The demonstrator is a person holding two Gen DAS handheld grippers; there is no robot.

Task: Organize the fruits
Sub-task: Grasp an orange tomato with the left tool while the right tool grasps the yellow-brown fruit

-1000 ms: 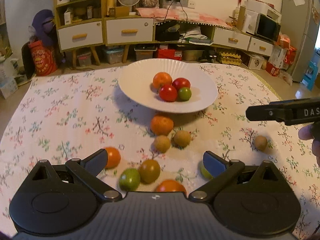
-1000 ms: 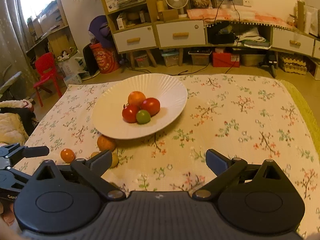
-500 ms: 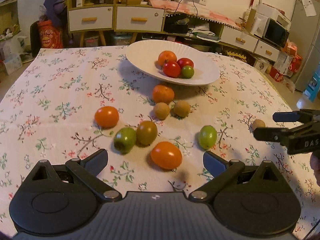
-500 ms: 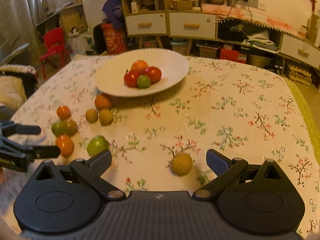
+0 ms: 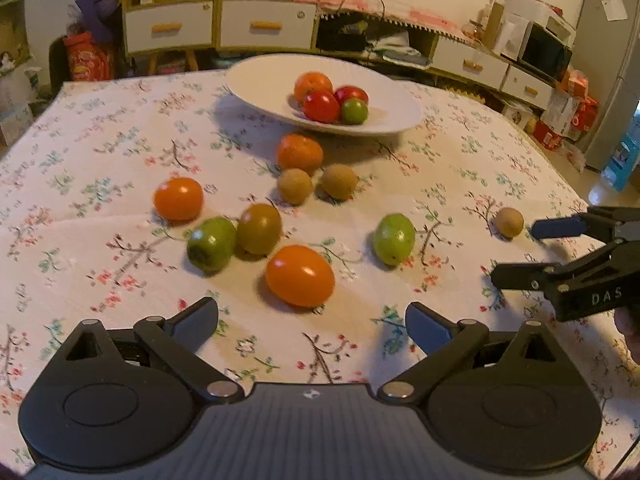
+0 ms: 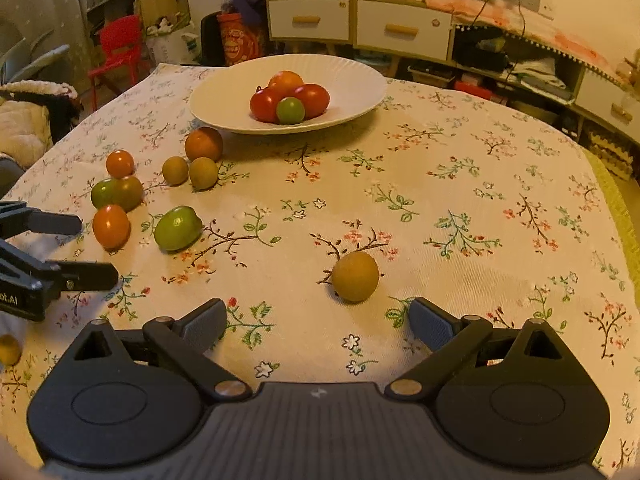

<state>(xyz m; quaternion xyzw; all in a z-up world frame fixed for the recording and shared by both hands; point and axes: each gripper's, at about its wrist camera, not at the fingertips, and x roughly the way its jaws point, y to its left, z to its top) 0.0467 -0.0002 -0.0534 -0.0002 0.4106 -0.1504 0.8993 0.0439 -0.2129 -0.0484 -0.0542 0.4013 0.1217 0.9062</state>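
Note:
A white plate (image 5: 260,80) (image 6: 352,76) at the table's far side holds an orange, two red tomatoes and a green one. Loose fruit lies in front of it. My left gripper (image 5: 312,320) is open, and an orange tomato (image 5: 300,276) lies just ahead of its gap, untouched. My right gripper (image 6: 318,320) has wide jaws that are closing with nothing between them. A round brown fruit (image 6: 355,276) (image 5: 509,222) sits just beyond its fingertips, nearer the right finger. Each gripper shows in the other's view: the right gripper (image 5: 536,252) and the left gripper (image 6: 80,249).
Also on the floral cloth (image 6: 440,208) are a light green fruit (image 5: 394,239), a green and an olive tomato (image 5: 258,228), another orange tomato (image 5: 179,199), an orange (image 5: 300,153) and two brown fruits (image 5: 339,181). Cabinets and clutter stand beyond the table.
Both grippers have come down toward the table. The loose fruit looks larger and nearer. The brown fruit now lies close before the right fingers and the orange tomato before the left.

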